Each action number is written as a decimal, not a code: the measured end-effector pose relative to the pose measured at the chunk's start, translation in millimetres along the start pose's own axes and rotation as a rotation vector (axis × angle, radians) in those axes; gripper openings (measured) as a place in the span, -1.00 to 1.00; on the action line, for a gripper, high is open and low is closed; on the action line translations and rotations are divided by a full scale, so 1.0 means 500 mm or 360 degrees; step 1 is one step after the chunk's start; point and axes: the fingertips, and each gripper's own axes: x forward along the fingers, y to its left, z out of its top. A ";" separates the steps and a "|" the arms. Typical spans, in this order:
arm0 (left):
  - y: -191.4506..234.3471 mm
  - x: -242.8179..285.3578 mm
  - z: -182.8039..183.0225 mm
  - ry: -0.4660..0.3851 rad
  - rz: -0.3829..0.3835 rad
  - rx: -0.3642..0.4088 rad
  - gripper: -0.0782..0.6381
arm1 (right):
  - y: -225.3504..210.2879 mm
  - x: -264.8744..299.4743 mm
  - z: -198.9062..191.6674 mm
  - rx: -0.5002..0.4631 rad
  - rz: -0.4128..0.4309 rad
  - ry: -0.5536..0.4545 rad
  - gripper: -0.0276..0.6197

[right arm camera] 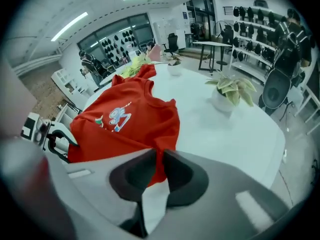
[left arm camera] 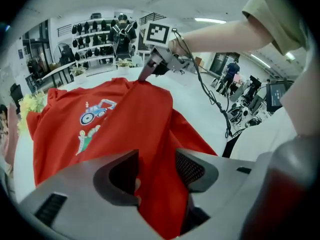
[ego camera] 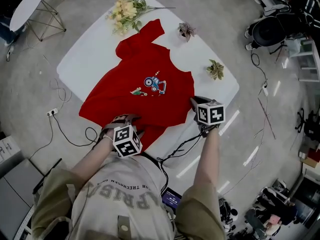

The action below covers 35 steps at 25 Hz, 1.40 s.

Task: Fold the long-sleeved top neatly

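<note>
Holding the near hem of the red top, the left claw is clenched on a thick fold and the right claw nips the near-right edge. The top's long axis runs from them across the white table toward the far flowers. Bare table lies left; two small plants crowd the right.

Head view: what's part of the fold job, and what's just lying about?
Job:
- red top
- left hand-held gripper, shut on the top's near edge
- right hand-held gripper, shut on the top's near edge
- white table under it

Lying about:
- flowers
- far plant
- right plant
- floor cables
</note>
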 end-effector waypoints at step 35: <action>0.217 -0.282 -0.112 -0.0294 0.0105 -0.0048 -0.13 | 0.365 -0.180 0.064 0.0086 -0.0254 -0.0584 -0.13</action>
